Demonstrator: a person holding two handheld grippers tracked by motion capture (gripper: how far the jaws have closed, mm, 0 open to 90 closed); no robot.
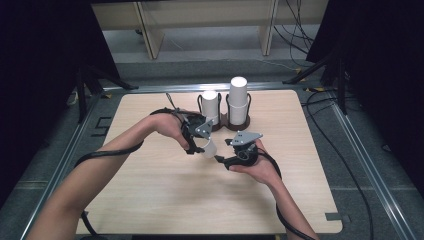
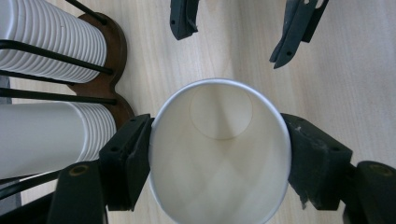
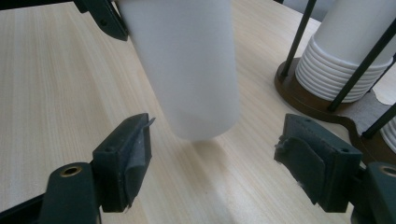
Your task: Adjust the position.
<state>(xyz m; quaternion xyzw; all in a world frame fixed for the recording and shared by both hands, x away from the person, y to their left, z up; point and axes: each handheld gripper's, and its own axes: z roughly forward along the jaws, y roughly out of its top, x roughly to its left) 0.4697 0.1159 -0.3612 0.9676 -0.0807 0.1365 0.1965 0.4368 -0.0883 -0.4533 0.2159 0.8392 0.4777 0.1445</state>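
A white paper cup (image 1: 210,149) hangs above the middle of the wooden table (image 1: 165,190), tilted. My left gripper (image 1: 200,145) is shut on it. In the left gripper view both pads (image 2: 128,156) press the cup (image 2: 219,154) near its rim, and its mouth faces the camera. My right gripper (image 1: 223,151) points at the cup's base from the right with its jaws open. In the right gripper view the cup (image 3: 187,65) hangs just beyond the gripper (image 3: 217,154), and neither pad touches it.
A brown cup holder (image 1: 235,121) with black wire posts stands at the table's far side. It holds a short stack of cups (image 1: 210,102) and a taller stack (image 1: 239,97). Cables trail off the front edge. Black curtains flank the table.
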